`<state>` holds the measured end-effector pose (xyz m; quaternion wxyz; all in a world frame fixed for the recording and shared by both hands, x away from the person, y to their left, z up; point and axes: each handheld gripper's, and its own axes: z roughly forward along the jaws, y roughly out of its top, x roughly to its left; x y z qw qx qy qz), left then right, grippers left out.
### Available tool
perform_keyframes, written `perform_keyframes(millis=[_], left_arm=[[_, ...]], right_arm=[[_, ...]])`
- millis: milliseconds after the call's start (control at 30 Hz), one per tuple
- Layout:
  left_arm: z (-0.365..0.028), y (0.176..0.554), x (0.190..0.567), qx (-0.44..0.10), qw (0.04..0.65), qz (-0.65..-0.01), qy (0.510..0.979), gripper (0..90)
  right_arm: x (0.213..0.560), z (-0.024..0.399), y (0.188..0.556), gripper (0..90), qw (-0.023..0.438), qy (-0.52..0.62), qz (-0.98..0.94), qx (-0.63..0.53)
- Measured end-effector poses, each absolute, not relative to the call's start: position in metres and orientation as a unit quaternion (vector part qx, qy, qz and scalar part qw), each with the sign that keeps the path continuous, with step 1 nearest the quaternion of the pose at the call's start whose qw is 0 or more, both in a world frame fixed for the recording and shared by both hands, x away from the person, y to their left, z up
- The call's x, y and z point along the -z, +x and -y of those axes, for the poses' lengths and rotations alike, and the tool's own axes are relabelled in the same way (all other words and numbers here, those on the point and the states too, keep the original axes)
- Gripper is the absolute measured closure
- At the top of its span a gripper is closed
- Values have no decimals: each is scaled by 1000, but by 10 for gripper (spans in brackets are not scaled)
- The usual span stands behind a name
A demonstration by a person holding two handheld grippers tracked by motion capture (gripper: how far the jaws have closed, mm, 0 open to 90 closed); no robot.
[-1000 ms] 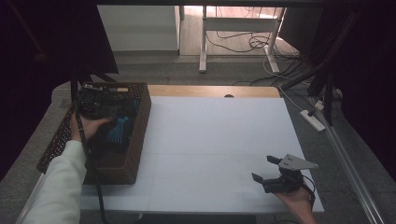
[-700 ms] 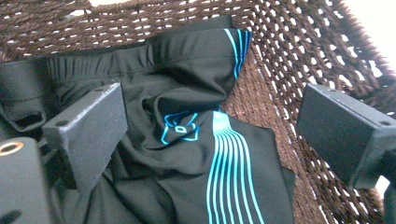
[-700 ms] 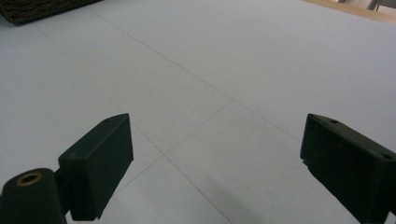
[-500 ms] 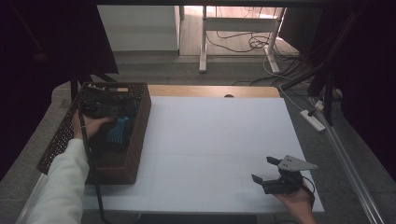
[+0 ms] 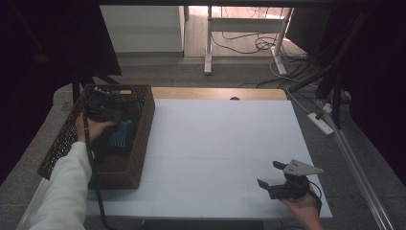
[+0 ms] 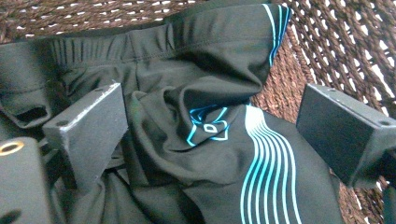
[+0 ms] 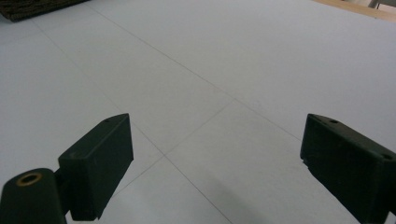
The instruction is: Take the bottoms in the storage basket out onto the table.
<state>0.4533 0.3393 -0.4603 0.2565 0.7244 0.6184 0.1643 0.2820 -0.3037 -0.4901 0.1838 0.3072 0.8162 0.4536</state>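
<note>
Left hand-held gripper [image 6: 210,135], jaws apart over black shorts [image 6: 205,163] in basket [image 5: 139,139] (frame left); right hand-held gripper [image 5: 270,176] spread wide, lower right.

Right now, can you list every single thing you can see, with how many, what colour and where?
Basket: one, dark brown wicker, left side of the table.
Garment: one, black with bright blue stripes, crumpled inside the basket.
Table: one, white top with a wooden strip at the far edge.
Power strip: one, white, on the floor right of the table.
Cables: several, dark, on the floor beyond the table.
Left claw: one, black, jaws open on either side of the garment, inside the basket.
Right claw: one, black, jaws open, over the table's near right corner.
Sleeve: one, white, lower left.
</note>
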Motion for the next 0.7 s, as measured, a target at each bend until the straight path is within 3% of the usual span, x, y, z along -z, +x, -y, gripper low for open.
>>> perform_keyframes(millis=[700], left_arm=[[-355,464,486,-128,219,-647,719,77]], right_arm=[[496,300,283,94,178,307,-826,-439]])
